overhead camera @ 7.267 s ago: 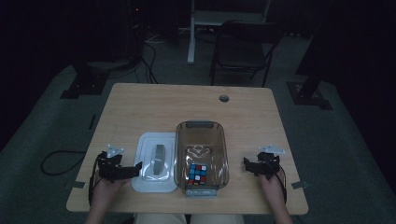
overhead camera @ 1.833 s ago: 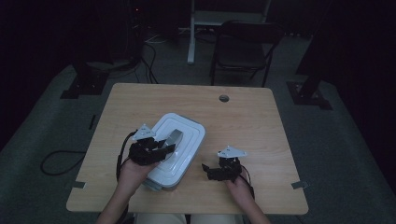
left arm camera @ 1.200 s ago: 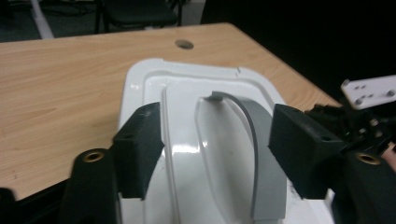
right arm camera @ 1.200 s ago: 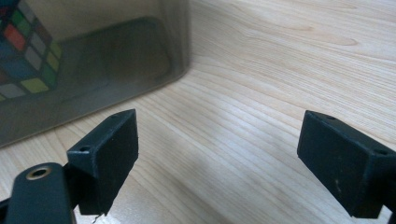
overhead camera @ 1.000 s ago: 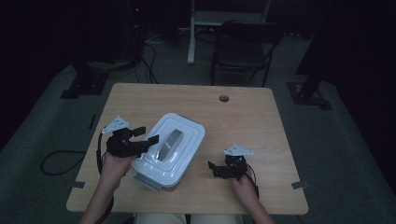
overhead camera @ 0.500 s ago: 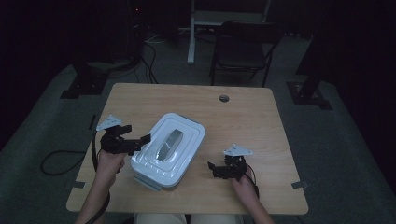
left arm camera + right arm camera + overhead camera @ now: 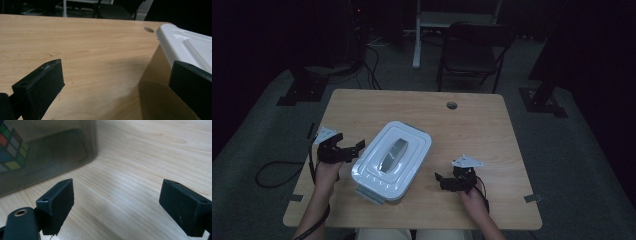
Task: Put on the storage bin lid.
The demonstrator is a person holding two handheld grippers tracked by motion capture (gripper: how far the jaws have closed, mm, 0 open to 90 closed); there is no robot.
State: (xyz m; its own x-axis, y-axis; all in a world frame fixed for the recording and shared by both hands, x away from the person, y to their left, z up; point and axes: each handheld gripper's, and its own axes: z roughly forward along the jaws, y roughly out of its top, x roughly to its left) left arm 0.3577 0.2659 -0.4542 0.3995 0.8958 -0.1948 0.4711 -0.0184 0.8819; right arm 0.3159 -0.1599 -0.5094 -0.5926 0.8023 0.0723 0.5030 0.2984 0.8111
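Likely light, rigid, slick plastic: lidded box (image 7: 392,161) at table centre, best clasped at long-side rims, left gripper (image 7: 353,150) at nine o'clock and right gripper (image 7: 440,180) at four o'clock both spread, empty.

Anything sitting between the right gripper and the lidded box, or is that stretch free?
Only bare wood of the table lies between the open right gripper and the lidded box, as the high view and the right gripper view both show.
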